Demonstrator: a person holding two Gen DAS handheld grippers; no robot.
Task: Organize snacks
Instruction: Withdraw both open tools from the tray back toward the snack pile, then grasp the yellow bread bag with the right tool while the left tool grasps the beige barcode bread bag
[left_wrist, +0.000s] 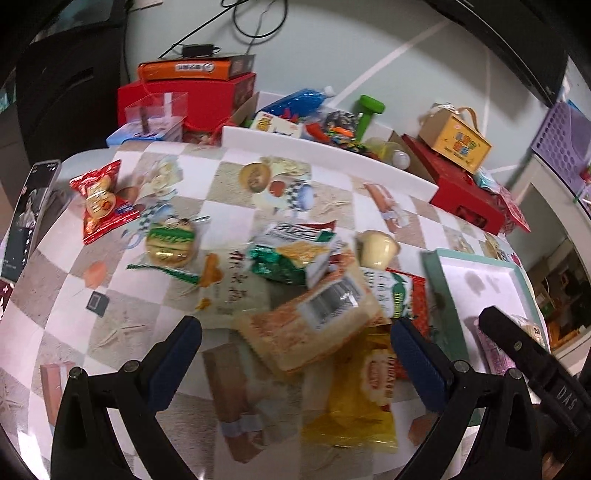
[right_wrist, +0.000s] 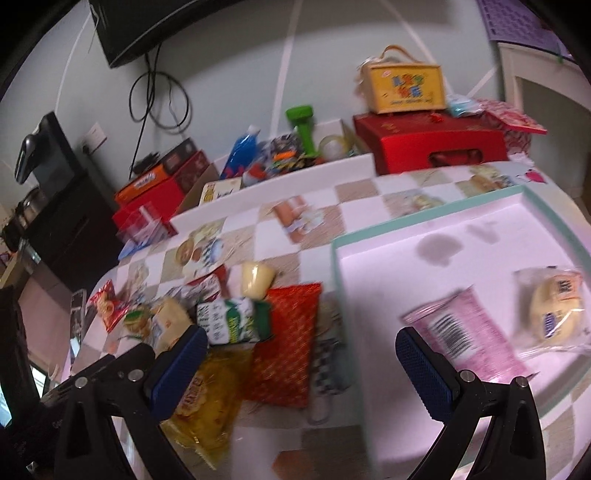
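Left gripper jaws wide, empty, over the snack pile at mid-desk. Right gripper jaws wide, empty, near edge of teal-rimmed tray on the right. In tray: pink packet, bun in clear wrap.

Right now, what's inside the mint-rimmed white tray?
The mint-rimmed white tray holds two snacks: a pink barcoded packet and a round bun in clear wrap. Grey stains mark its bare floor. The near corner is hidden behind the right gripper.
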